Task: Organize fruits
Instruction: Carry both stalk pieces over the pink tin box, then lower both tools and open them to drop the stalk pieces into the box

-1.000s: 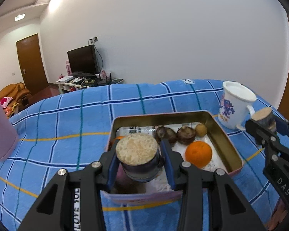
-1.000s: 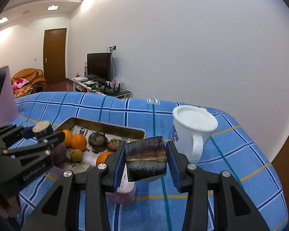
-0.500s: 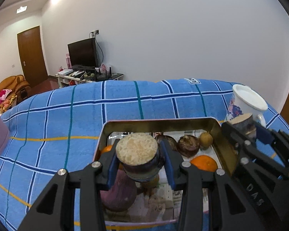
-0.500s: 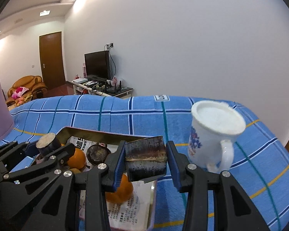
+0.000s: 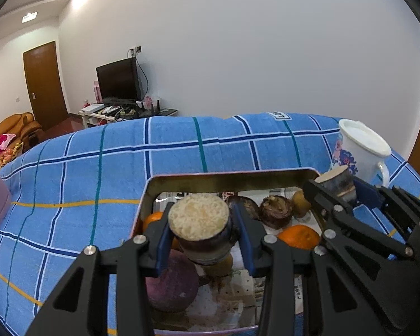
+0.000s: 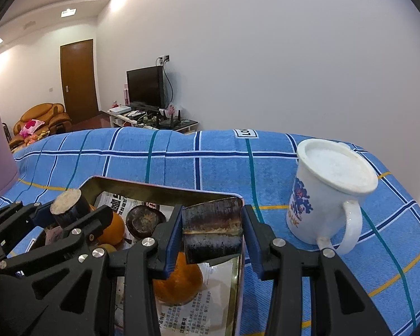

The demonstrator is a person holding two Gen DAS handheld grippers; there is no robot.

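Sugarcane pieces being held over the tin tray [image 5: 316, 172].
One cut sugarcane piece [image 5: 201, 229] is being pinched by the left gripper [image 5: 201, 240]; another sugarcane chunk [image 6: 212, 226] by the right gripper [image 6: 212, 240].

The 2 grippers (left [image 5: 200, 242], right [image 6: 212, 236]) angle downward, each clamped.

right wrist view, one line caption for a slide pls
Right claw grips a dark sugarcane piece above the tin tray of fruit, white mug alongside.

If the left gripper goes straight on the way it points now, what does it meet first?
Probably the purple fruit in the tin tray, just below the cane piece that the left gripper holds; depth is unclear.
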